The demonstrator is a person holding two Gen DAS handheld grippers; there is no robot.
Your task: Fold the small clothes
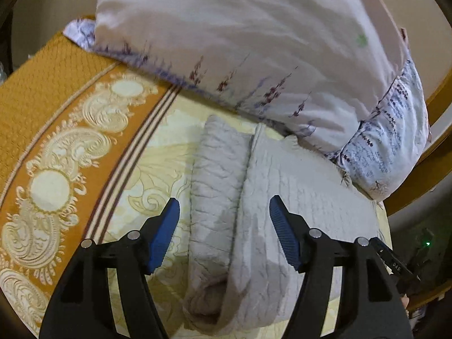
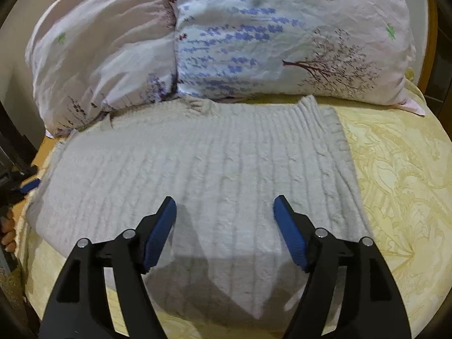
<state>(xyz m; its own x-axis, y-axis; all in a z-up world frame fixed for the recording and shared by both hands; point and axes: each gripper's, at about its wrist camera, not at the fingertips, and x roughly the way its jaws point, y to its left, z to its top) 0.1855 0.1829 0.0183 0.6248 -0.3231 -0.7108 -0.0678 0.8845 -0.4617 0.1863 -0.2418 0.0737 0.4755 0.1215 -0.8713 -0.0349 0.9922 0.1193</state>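
A pale grey ribbed knit sweater (image 2: 197, 163) lies spread flat on the bed, its ribbed hem toward the pillows. In the left wrist view the sweater (image 1: 296, 175) shows one side, with a long folded part (image 1: 217, 163) lying along its edge. My left gripper (image 1: 224, 200) hangs open just above that folded edge, nothing pressed between its blue pads. My right gripper (image 2: 224, 199) stands open over the near middle of the sweater, its pads clear of the cloth. At the far left of the right wrist view, one blue fingertip (image 2: 29, 185) of the left gripper shows beside the sweater.
Two flower-printed pillows (image 2: 282, 42) (image 2: 99, 50) lie against the sweater's far edge. The bedspread (image 2: 395, 183) is pale yellow with an orange patterned border (image 1: 70, 113). A wooden bed frame (image 1: 440, 152) runs on the right. A person's hand (image 2: 7, 231) holds the left gripper.
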